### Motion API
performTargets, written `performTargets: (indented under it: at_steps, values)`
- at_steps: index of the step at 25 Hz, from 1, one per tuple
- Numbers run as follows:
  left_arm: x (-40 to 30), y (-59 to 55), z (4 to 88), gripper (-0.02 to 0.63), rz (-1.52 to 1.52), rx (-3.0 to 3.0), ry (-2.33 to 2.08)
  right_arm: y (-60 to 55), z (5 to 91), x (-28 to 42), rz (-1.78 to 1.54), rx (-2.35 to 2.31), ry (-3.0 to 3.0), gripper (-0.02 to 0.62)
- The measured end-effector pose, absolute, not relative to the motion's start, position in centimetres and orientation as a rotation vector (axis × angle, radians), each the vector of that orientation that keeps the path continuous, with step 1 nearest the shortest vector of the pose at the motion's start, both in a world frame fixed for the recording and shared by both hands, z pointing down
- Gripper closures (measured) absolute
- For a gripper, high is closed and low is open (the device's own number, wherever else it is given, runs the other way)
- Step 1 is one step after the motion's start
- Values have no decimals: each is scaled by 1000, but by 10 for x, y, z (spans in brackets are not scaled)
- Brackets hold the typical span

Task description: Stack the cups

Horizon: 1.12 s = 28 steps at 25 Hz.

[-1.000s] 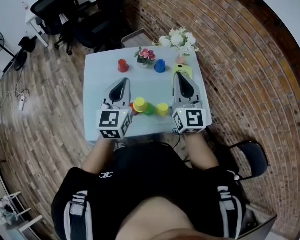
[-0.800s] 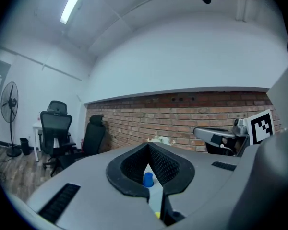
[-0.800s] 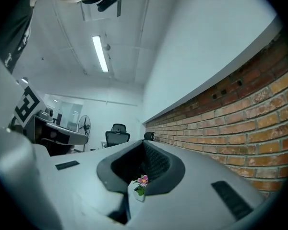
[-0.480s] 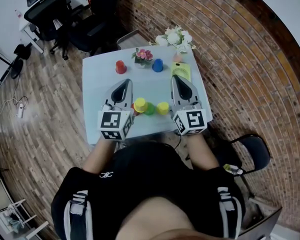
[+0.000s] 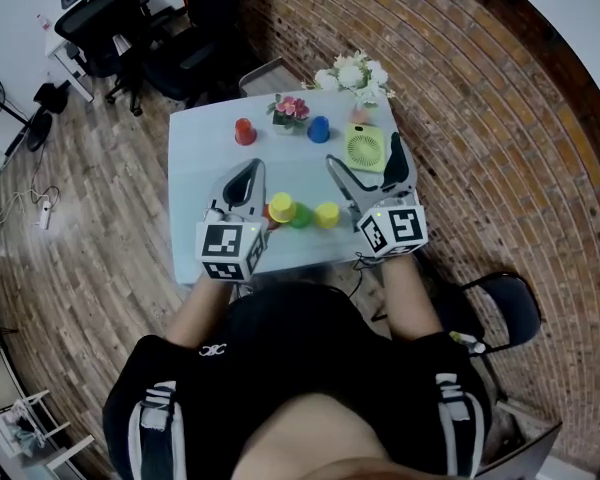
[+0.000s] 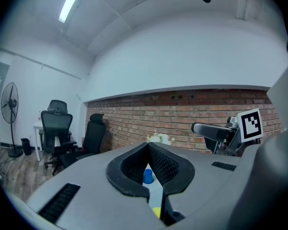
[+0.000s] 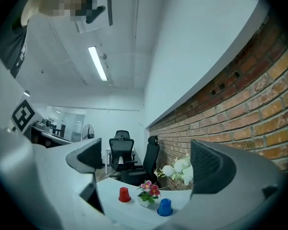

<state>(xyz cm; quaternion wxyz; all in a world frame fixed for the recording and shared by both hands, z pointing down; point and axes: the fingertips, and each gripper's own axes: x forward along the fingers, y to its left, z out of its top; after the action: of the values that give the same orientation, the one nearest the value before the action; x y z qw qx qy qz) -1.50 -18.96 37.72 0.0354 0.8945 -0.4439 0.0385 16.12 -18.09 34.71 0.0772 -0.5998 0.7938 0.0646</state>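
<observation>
We see the table [image 5: 195, 168] best in the head view. Three cups stand in a row at the near side: a yellow cup [image 5: 281, 208], a green cup [image 5: 300, 217] touching it, and a second yellow cup [image 5: 326, 215] just beside that. No gripper view shows this whole row. A red cup [image 5: 244, 131] and a blue cup [image 5: 319, 129] stand far back, with pink flowers [image 5: 291, 111] between them. White flowers [image 5: 353, 74] sit at the far edge, and a green fan [image 5: 365, 148] is near them.

The left claw [image 5: 249, 167] is just left of the row. Only its own view shows that its tips are pressed together, with nothing held. Through the small gap below the tips we can see a bit of blue and a bit of yellow.

The right claw [image 5: 365, 155] is right of the row. Its jaws have just been opening and now stand very wide, with nothing between them. Its own view looks over the row to the far cups and both bunches of flowers, and also shows black chairs [image 7: 121, 150] behind the table.
</observation>
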Motion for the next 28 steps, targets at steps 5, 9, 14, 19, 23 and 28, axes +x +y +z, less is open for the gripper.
performTargets:
  at_steps: [5, 9, 14, 19, 23, 28]
  values:
    - [-19, -184, 380, 603, 128, 2725, -1410, -193, 353, 177, 213, -1824, 2431, 41]
    - [-21, -178, 384, 603, 141, 2696, -1453, -213, 377, 190, 171, -1837, 2508, 43]
    - [-24, -171, 392, 603, 161, 2639, -1523, -243, 420, 209, 119, -1901, 2567, 44]
    - [-30, -163, 403, 603, 177, 2557, -1611, -267, 466, 214, 57, -1909, 2664, 48]
    - [-28, -155, 413, 603, 201, 2498, -1665, -287, 505, 210, -39, -1843, 2799, 49]
    - [-24, -146, 423, 603, 228, 2443, -1714, -310, 553, 207, -219, -1799, 2913, 51]
